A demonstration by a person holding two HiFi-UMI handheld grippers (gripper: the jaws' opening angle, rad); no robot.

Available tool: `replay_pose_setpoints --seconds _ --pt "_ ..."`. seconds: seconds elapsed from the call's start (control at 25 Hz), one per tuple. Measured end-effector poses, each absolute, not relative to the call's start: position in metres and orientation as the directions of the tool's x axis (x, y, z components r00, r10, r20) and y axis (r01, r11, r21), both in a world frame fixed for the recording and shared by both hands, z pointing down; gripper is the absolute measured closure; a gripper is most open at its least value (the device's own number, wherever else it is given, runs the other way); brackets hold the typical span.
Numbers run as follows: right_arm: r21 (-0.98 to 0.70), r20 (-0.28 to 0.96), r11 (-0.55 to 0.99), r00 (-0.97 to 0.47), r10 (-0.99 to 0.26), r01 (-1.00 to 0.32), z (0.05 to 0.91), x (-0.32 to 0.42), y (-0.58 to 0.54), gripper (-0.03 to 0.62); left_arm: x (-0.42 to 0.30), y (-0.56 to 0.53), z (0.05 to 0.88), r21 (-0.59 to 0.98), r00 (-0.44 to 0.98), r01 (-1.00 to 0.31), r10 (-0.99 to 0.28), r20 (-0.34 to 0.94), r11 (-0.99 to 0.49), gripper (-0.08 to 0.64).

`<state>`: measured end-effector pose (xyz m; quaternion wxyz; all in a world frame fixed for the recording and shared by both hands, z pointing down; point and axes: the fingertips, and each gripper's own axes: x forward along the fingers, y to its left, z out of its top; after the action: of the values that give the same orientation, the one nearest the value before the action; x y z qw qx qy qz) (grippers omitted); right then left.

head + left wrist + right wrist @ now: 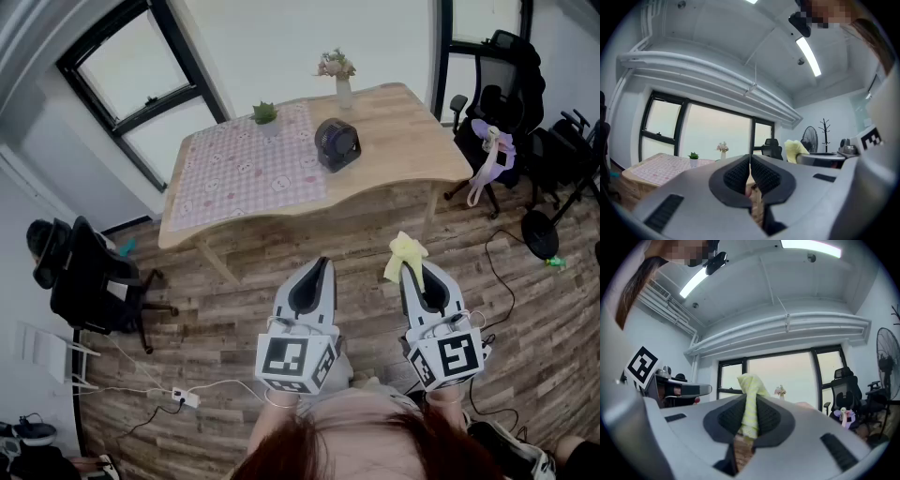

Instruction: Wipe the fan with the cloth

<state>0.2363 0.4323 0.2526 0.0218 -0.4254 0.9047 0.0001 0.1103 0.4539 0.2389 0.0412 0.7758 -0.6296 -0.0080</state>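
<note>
I held my left claw (321,265) level, its jaws pressed together with nothing between them. My right claw (413,269) was clamped on the yellow cloth (405,251), and the cloth's crumpled end stuck out past the fingertips. Both claws hung side by side over the wooden floor (234,319), well apart from the counter (412,141) ahead of me. The fan (337,144), small, dark and round, stood on the counter near its middle, at the right edge of a pink checked mat (248,169) that covered the counter's left part. Behind the fan a vase of flowers (338,75) stood by the far edge, and a small green plant (265,113) sat at the mat's far side. A black office chair (502,80) stood to the right of the counter.
</note>
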Motion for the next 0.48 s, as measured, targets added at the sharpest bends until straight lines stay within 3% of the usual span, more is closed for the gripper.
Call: replay_pose_setpoints --seconds 0.48 --pt "-0.015 -0.016 0.646 -0.646 -0.763 -0.763 0.257 0.203 0.4 0.546 0.08 0.422 0.246 0.075 0.214 -0.975 -0.975 0.059 -0.21 0.543"
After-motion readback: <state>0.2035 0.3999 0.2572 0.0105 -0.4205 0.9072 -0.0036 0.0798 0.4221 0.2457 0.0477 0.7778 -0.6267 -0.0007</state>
